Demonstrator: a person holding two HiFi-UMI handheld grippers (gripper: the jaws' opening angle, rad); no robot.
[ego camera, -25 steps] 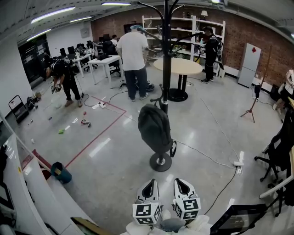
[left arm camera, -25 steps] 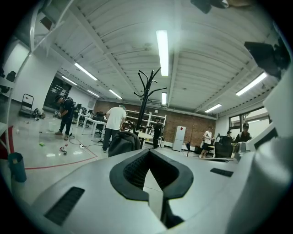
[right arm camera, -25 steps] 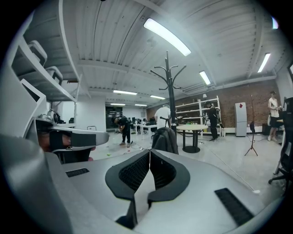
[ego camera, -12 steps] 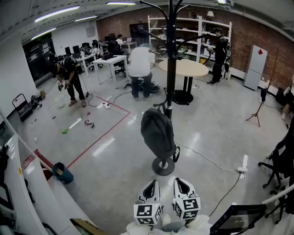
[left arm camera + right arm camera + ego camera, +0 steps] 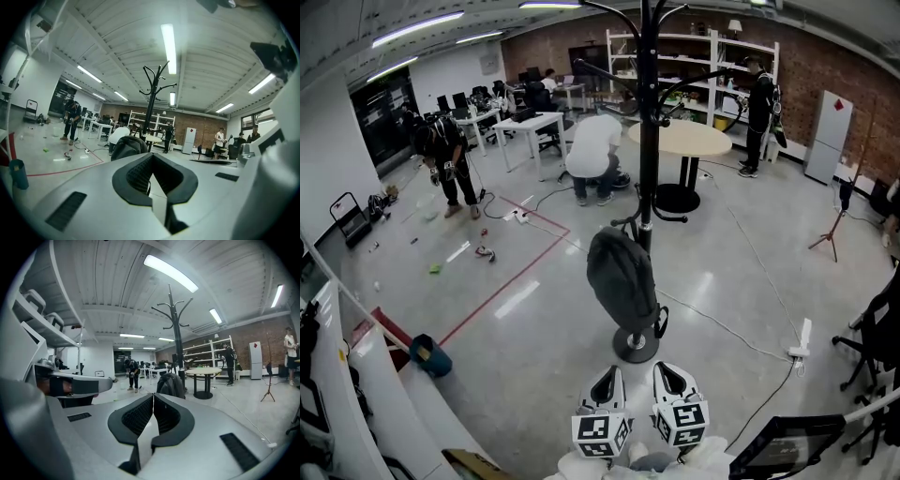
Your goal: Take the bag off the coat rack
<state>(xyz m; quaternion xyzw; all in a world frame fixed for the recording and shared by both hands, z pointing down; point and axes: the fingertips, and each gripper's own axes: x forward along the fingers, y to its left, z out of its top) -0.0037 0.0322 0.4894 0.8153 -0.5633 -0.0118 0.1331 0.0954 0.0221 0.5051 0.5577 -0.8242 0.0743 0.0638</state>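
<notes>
A dark grey backpack hangs low on a black coat rack, just above the rack's round base. My left gripper and right gripper sit side by side at the bottom of the head view, well short of the bag. Both are shut with nothing between the jaws. In the left gripper view the left gripper points toward the bag and rack. Beyond the shut right gripper, the right gripper view shows the bag on the rack.
A round table stands behind the rack. A person in white bends down beside it, and others stand further back. A white cable and power strip cross the floor at right. A blue bin and red floor tape lie at left.
The rack and bag have drifted slightly right and nearer in the head view. The person in white has bent down. Both grippers stay shut in the same place.
</notes>
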